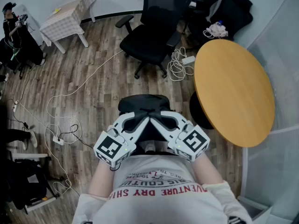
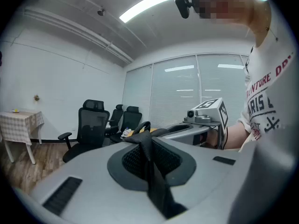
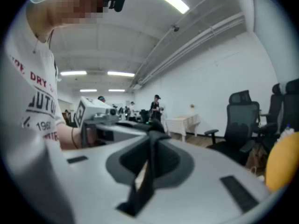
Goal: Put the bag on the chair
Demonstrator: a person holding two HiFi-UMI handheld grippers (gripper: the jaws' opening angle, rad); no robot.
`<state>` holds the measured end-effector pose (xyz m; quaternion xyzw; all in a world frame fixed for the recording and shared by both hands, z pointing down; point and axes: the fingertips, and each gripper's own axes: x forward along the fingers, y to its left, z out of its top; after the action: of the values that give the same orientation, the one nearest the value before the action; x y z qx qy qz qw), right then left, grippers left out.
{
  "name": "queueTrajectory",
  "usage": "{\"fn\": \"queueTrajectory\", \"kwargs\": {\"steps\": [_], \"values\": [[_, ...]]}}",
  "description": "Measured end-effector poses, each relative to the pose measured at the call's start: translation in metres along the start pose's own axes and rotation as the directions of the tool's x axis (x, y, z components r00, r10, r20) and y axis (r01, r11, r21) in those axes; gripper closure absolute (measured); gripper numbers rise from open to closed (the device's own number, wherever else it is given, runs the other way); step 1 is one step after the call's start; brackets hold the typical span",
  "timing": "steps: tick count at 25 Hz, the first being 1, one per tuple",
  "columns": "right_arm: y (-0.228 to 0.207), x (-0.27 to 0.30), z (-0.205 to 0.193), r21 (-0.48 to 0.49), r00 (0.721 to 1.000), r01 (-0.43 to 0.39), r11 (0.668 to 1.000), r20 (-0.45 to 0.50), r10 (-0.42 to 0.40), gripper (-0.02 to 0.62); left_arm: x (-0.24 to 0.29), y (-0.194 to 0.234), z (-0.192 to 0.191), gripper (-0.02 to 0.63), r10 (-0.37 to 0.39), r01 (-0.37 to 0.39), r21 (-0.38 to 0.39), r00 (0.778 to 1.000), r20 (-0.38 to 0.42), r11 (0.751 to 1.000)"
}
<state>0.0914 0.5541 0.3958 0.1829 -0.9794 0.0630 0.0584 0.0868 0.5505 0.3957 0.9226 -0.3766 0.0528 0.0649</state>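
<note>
I hold a black bag [image 1: 140, 103] in front of the person's body, above the wood floor. My left gripper [image 1: 142, 121] and right gripper [image 1: 157, 121] meet tip to tip over its top. In the left gripper view the jaws are shut on a black strap [image 2: 150, 164] of the bag. In the right gripper view the jaws are likewise shut on a black strap [image 3: 148, 174]. A black office chair [image 1: 150, 31] stands farther ahead, apart from the bag, with its seat bare. That chair [image 2: 88, 127] also shows in the left gripper view.
A round wooden table [image 1: 233, 90] stands at the right. White cables [image 1: 177, 64] lie on the floor beside the chair. A small table with a checked cloth [image 1: 65, 15] is at the far left. More black chairs [image 1: 229, 10] stand at the back right.
</note>
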Motion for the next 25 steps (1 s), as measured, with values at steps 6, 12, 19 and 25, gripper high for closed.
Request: {"fn": "queueTrajectory", "kwargs": {"steps": [6,12,19,25], "values": [[-0.012,-0.003,-0.003,0.009,1.000,0.005,1.000,-0.004,-0.005,0.543,0.012,0.005,0.009,0.555,0.012,-0.013,-0.003,1.000,-0.023,1.000],[-0.024,-0.005,-0.007,0.050,1.000,0.019,0.999,-0.007,-0.019,0.543,0.025,0.008,0.004,0.555,-0.015,0.015,-0.003,0.999,-0.043,1.000],[-0.042,0.022,-0.014,0.080,0.999,0.020,0.997,-0.028,-0.018,0.543,0.031,0.038,-0.008,0.555,-0.021,0.017,-0.050,0.997,-0.077,0.999],[-0.072,0.057,-0.011,0.102,0.999,0.024,0.995,-0.042,-0.019,0.542,0.044,0.082,-0.008,0.555,-0.032,0.025,-0.075,0.996,-0.086,0.997]]}}
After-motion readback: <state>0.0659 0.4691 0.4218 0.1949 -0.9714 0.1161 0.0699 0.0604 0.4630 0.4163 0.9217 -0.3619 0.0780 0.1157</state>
